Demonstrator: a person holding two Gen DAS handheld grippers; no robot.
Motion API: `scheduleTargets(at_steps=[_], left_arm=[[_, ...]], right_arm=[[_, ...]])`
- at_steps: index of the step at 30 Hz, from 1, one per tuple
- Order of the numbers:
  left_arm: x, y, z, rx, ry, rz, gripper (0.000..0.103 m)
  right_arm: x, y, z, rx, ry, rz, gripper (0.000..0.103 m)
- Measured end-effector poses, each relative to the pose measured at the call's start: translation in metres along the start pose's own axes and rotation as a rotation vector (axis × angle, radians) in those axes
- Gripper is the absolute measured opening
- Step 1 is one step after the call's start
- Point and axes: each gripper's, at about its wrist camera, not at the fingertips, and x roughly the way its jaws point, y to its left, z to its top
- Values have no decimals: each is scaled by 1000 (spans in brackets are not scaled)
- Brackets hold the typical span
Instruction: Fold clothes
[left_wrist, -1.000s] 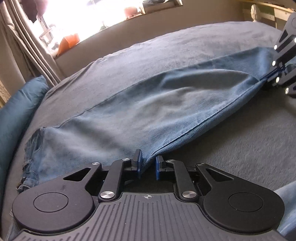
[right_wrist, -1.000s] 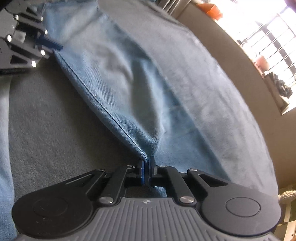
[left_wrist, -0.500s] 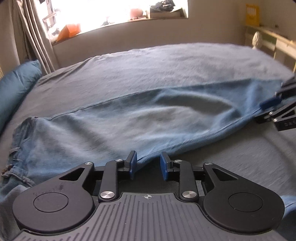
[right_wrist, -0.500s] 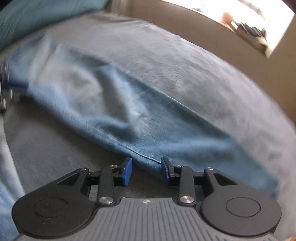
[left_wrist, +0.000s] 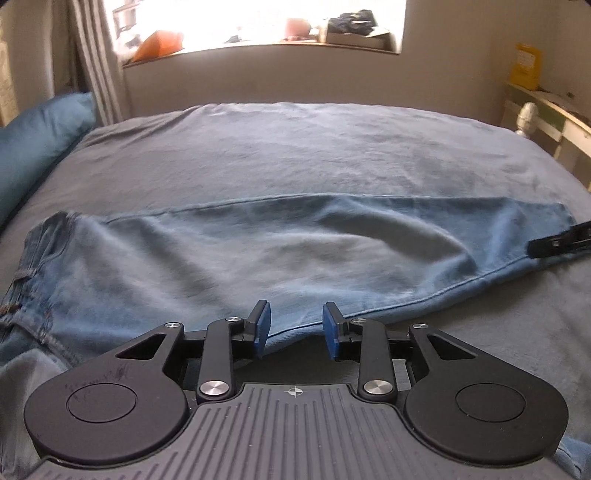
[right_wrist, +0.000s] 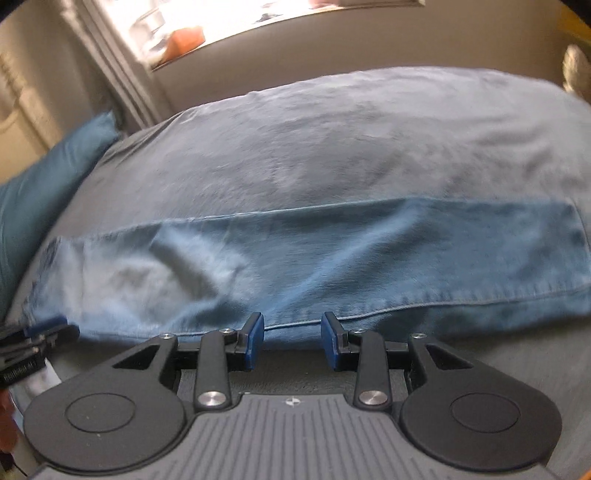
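Note:
A pair of light blue jeans (left_wrist: 258, 251) lies flat across the grey bedcover (left_wrist: 295, 147), one leg folded over the other, waist at the left and cuffs at the right. My left gripper (left_wrist: 295, 325) is open just above the near seam edge; the cloth runs under the gap between its blue pads without being pinched. My right gripper (right_wrist: 291, 332) is also open over the same near edge of the jeans (right_wrist: 332, 251), further toward the cuffs. Each gripper shows at the edge of the other's view: the right gripper (left_wrist: 557, 242), the left gripper (right_wrist: 33, 336).
A teal pillow (left_wrist: 33, 140) lies at the bed's left end, with curtains (left_wrist: 96, 62) behind it. A low wall and a cluttered, bright window sill (left_wrist: 258, 40) run along the far side. A white bedpost (left_wrist: 526, 118) and shelf stand at the right.
Both grippers were shut on the near edge of the jeans, holding it taut and lifted; they have let go, rolled level and drawn back, and the jeans now lie flat.

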Motion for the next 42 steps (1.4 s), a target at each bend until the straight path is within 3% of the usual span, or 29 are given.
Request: scheduleTargets(at_steps=[8, 13, 20, 37, 42], left_arm=[[19, 15, -5, -23, 49, 97, 31], [28, 16, -15, 9, 72, 123, 33], [28, 19, -17, 9, 72, 128, 37], [28, 22, -22, -10, 58, 127, 41], [26, 23, -27, -29, 36, 119, 42]], right_arm=[[7, -19, 4, 142, 2, -17, 36], [19, -21, 8, 150, 8, -38, 36], [39, -15, -8, 59, 55, -103, 36], [29, -10, -5, 15, 32, -137, 38], [16, 27, 17, -68, -49, -56, 38]])
